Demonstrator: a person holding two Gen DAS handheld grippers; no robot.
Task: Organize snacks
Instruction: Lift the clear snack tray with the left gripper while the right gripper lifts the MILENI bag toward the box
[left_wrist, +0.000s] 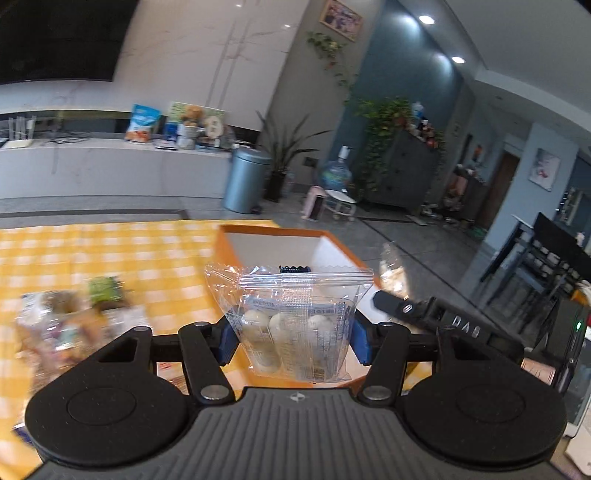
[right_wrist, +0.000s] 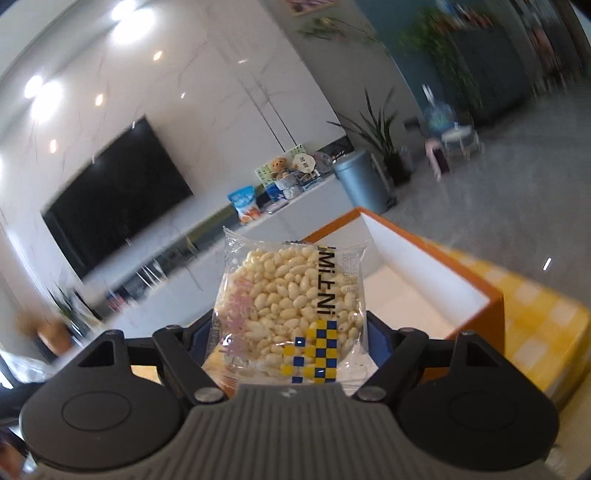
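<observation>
The surface (left_wrist: 110, 251), covered in a yellow checked cloth, carries an orange box (left_wrist: 236, 254) with white inner walls. As far as both views show, the box looks almost empty: its white floor and walls are bare where visible, though much of the inside is hidden behind the packets held in front of the cameras. A dark serrated edge shows just above the left packet's top, and I cannot tell what it is.

To the left of the box, a heap of loose snacks (left_wrist: 70, 325) lies blurred on the cloth, among them a green packet (left_wrist: 105, 290). These are not yet sorted, so most of the job seems left to do.

Two packets are in the air near the box. The left tongs (left_wrist: 291, 341) are partly closed, their blue pads pressing both sides of a clear packet of pale round sweets (left_wrist: 291, 332), which hangs in front of the box's near wall. The right tongs (right_wrist: 291, 339) stand wider and clamp a clear packet of puffed rice (right_wrist: 288, 302), held upright just short of the box's open top.

My reading is that both packets are being carried to the box for dropping in, with the heap to follow.
</observation>
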